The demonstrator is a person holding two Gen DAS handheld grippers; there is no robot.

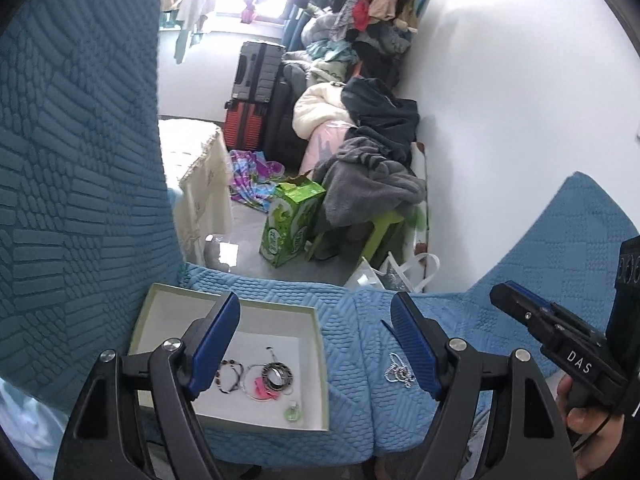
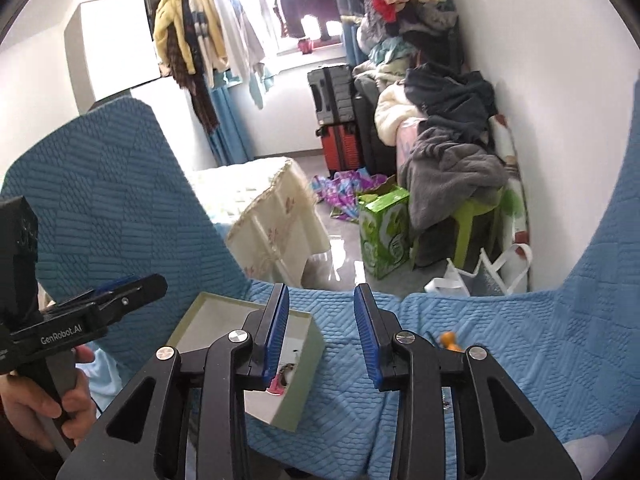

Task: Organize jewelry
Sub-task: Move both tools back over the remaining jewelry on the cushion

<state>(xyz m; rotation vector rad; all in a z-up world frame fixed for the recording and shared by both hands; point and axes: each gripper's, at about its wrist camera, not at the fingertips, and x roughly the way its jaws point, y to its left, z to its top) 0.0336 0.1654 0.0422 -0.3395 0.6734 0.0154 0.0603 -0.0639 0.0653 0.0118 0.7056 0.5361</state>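
Chain (image 1: 400, 372) lies on blue cover (image 1: 352, 344), just inside left gripper's (image 1: 316, 344) right finger, fingers wide. Box (image 1: 316, 360) holds bracelets (image 1: 256, 376). Right gripper (image 2: 322, 340) fingers wide, empty, beside box (image 2: 308, 356).

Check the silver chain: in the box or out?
Out. The silver chain lies on the blue cover, right of the box.

Cluttered bedroom: hanging clothes (image 2: 208, 48), suitcases (image 2: 332, 92)

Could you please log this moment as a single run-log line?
left claw: open, empty | right claw: open, empty | box: holds bracelets | silver chain: on blue cover, outside box
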